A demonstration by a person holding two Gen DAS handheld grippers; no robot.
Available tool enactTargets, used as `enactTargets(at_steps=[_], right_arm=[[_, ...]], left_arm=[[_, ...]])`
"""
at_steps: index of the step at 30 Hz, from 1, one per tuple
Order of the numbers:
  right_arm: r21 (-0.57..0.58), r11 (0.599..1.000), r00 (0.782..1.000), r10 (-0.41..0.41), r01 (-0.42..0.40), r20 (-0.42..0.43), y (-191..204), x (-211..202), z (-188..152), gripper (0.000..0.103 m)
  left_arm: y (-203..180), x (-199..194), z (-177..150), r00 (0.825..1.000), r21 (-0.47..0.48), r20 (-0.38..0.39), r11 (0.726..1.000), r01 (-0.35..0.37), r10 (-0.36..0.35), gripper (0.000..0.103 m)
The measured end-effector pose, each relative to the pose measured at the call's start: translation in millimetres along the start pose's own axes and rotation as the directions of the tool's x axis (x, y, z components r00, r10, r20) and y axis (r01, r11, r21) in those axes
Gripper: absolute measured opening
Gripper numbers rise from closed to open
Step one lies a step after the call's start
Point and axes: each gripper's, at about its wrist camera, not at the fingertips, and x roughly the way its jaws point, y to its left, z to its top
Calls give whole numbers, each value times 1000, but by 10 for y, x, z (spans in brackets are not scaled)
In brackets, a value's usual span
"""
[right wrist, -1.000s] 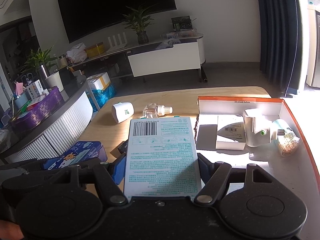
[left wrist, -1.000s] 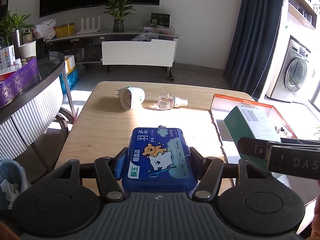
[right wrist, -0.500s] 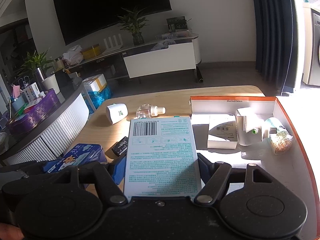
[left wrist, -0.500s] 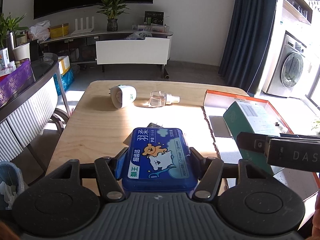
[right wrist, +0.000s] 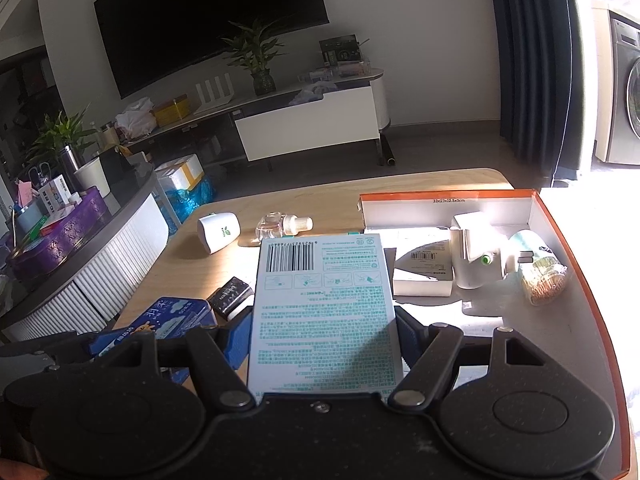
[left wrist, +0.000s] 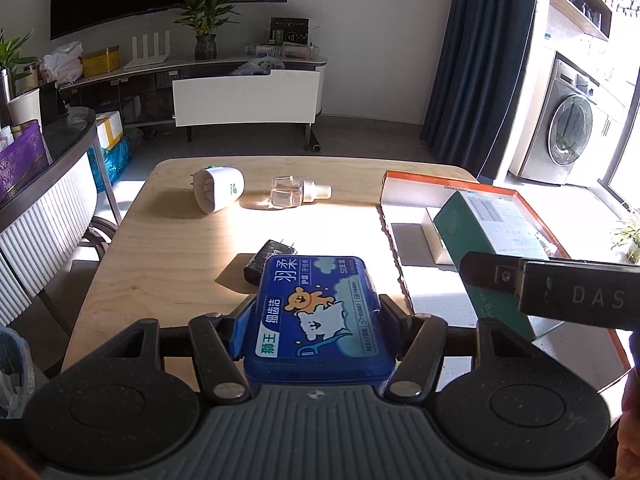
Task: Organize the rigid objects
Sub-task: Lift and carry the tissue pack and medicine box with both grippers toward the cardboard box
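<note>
Left fingers (left wrist: 316, 320) clamped on blue floss case (left wrist: 316, 304), right fingers (right wrist: 324, 328) on green-printed carton (right wrist: 324, 300); tray (right wrist: 576, 240) contents only in right view.

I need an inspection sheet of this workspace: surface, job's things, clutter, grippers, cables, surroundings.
Surface: wooden table, partly sunlit.
Job's things: orange-rimmed tray on the right holds a white box, a white device and a jar; white plug-in, clear bottle and black adapter lie loose.
Clutter: nothing seen.
Grippers: left gripper shut on blue case; right gripper shut on green box.
Cables: nothing seen.
Surroundings: TV, plant, washing machine, curtain.
</note>
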Motion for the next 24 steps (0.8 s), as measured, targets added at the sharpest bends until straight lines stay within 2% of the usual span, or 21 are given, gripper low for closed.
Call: enactTargets(at_steps=[24], right_arm=[[53, 995, 997, -80, 79, 22, -348, -179, 20, 85]], left_arm=[[-398, 105, 59, 996, 56, -13, 995, 86, -86, 63]])
